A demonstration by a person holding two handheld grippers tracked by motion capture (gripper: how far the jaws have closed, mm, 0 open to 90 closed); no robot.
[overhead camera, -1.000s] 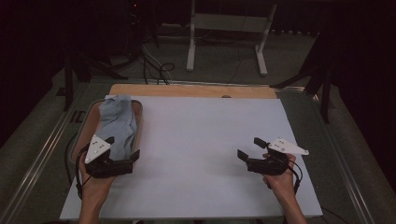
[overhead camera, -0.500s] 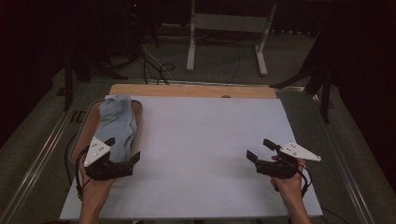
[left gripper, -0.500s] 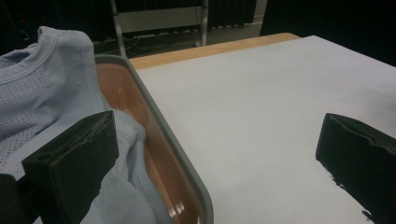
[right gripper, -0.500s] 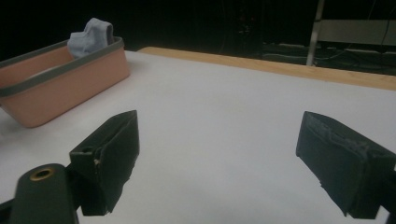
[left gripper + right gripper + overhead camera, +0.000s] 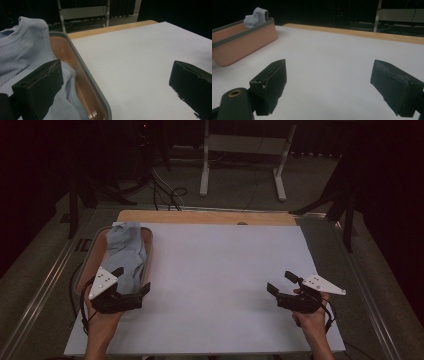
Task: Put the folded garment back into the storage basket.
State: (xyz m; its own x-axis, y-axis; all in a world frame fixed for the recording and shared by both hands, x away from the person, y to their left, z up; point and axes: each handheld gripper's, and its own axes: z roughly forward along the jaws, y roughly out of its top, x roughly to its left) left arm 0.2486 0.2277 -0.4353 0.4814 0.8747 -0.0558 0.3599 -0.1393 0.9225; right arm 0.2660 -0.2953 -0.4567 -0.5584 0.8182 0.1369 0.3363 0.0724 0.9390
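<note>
1. Just ahead of the left tongs (image 5: pixel 131 285), whose jaws stand wide apart, a pale blue shirt (image 5: pixel 125 252) lies heaped in the pink tub (image 5: pixel 149 251).
2. It should handle light, soft and floppy; pinch a raised fold near the collar.
3. Mesh-knit fabric, ribbed neckline, crumpled.
4. Right tongs (image 5: pixel 281 282) gape empty over the white bench (image 5: pixel 215 280), well apart.
</note>
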